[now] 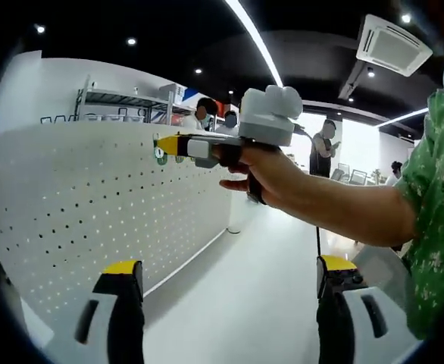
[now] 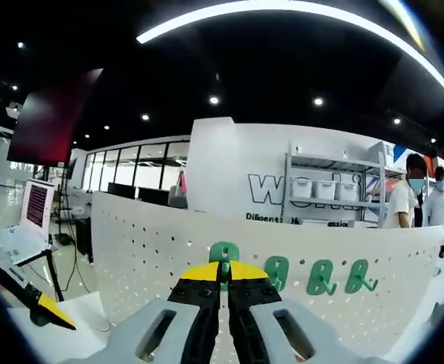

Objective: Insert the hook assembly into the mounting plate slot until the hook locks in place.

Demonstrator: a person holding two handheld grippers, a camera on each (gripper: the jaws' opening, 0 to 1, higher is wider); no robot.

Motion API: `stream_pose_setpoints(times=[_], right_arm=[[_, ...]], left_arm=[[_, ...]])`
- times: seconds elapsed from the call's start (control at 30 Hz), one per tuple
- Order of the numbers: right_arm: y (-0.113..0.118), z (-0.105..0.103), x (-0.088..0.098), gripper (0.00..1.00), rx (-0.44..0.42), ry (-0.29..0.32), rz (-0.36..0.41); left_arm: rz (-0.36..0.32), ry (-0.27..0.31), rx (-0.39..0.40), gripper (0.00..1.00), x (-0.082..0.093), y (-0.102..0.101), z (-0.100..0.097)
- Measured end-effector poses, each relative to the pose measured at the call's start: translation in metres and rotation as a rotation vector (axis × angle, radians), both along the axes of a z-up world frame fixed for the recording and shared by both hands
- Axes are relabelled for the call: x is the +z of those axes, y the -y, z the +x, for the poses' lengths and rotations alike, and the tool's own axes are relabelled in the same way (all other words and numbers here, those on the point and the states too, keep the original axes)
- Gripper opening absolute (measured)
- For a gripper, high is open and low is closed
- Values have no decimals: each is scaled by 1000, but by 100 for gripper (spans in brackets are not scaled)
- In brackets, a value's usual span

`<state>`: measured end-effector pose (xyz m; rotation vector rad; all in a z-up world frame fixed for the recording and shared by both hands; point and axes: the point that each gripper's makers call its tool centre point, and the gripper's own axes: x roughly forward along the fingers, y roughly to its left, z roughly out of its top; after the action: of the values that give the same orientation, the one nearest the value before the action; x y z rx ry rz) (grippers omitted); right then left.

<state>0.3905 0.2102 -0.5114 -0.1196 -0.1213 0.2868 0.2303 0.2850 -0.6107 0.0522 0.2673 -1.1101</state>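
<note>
- Right now your right claw (image 2: 223,292) is clamped on a green hook (image 2: 223,256), pressed at the white pegboard (image 2: 146,250) to seat it beside three mounted hooks (image 2: 322,277).
- Your left claw (image 1: 226,292) hangs wide apart and empty, clear of the work.

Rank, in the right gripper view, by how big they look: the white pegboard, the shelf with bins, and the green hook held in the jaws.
1. White pegboard, by far the largest.
2. Shelf with bins, though it stands farther back.
3. Green hook, partly hidden by the right gripper.
</note>
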Motion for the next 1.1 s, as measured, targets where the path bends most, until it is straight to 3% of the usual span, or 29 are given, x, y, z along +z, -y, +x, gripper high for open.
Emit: stream_pose_setpoints(times=[0.43, 0.63, 1.1], right_arm=[[-1, 18, -6, 1, -67, 57, -16], [1, 20, -7, 1, -99, 73, 15], [1, 25, -9, 1, -118, 75, 17]], left_arm=[[2, -19, -6, 97, -9, -5, 5], [-1, -23, -17, 96, -10, -3, 5], [-5, -39, -23, 96, -17, -5, 4]])
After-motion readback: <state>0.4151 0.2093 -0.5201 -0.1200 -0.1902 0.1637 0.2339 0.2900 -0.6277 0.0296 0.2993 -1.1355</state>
